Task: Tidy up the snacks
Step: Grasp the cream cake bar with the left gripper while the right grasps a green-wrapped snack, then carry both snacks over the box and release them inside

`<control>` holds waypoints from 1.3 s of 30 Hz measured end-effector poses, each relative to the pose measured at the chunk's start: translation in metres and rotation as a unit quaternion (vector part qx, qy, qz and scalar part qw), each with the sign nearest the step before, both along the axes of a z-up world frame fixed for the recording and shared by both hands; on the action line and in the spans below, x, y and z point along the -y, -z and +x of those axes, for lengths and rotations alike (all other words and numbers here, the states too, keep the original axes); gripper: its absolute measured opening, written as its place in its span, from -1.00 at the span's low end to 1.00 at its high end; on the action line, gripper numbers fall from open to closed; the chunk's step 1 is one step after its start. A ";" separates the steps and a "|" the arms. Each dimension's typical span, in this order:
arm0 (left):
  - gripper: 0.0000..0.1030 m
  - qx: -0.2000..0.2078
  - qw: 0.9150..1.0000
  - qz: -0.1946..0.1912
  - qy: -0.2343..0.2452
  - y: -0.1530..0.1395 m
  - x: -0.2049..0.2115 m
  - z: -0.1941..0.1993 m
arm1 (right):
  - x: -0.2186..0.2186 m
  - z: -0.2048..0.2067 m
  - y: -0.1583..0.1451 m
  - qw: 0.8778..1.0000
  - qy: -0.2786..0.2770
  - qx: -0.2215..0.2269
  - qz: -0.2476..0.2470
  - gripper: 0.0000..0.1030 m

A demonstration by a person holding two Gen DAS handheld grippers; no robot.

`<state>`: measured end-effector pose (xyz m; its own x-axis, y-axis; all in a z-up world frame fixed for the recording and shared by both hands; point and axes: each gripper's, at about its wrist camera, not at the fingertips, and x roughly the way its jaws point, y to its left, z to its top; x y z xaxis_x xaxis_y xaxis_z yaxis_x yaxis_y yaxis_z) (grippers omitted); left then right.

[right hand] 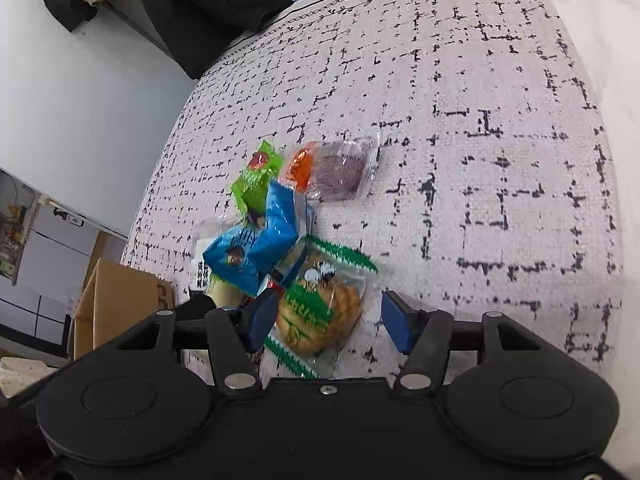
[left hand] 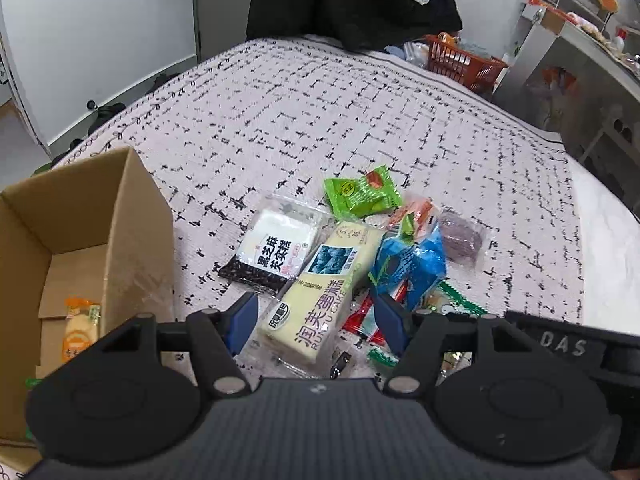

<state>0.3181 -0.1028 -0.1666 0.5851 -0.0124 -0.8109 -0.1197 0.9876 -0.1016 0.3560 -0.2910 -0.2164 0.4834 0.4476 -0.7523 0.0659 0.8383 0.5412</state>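
A pile of snack packets lies on a white cloth with black dashes (left hand: 320, 100). My left gripper (left hand: 316, 324) stands open around a cream cake packet (left hand: 320, 292), with a gap at its right pad. Beside that packet lie a black sesame cake packet (left hand: 276, 248), a green packet (left hand: 360, 192), a blue packet (left hand: 408, 264) and a purple cake in clear wrap (left hand: 460, 240). My right gripper (right hand: 328, 324) is open, straddling a green-edged cookie packet (right hand: 320, 308). Beyond it lie the blue packet (right hand: 256, 248), the green packet (right hand: 256, 176) and the purple cake (right hand: 344, 168).
An open cardboard box (left hand: 80, 216) stands at the left with an orange snack packet (left hand: 80, 332) inside; it shows again in the right wrist view (right hand: 116, 300). An orange basket (left hand: 460, 60) and dark clothing (left hand: 352, 0) lie at the far edge. Shelves (left hand: 580, 40) stand at the right.
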 end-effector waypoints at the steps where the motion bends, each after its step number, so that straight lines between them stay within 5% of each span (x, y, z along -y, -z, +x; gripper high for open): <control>1: 0.24 -0.003 1.000 -0.004 -0.001 0.003 -0.001 0.002 | 0.000 0.002 0.001 1.000 0.000 0.001 -0.001 0.12; 6: 0.24 -0.012 1.000 -0.005 -0.004 0.014 -0.002 0.009 | -0.004 0.006 0.003 1.000 -0.005 0.010 -0.016 0.03; 11: 0.24 -0.016 1.000 -0.009 -0.007 0.024 -0.006 0.014 | 0.001 0.009 0.006 1.000 0.010 0.010 -0.017 -0.37; 19: 0.23 -0.019 1.000 -0.015 -0.012 0.036 -0.009 0.015 | 0.006 0.005 0.004 1.000 0.019 0.022 -0.008 -0.55; 28: -0.24 -0.009 0.999 -0.029 -0.016 0.028 -0.011 0.009 | 0.011 -0.006 -0.009 0.999 0.024 0.046 -0.008 -0.65; 39: -0.35 0.019 0.999 -0.038 -0.020 -0.005 -0.012 -0.008 | 0.006 -0.026 -0.039 0.996 0.007 0.084 -0.012 -0.78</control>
<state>0.3097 -0.0908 -0.1617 0.6164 -0.0486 -0.7860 -0.1537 0.9715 -0.1806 0.3302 -0.2966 -0.1771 0.6090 0.4234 -0.6707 -0.0121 0.8505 0.5259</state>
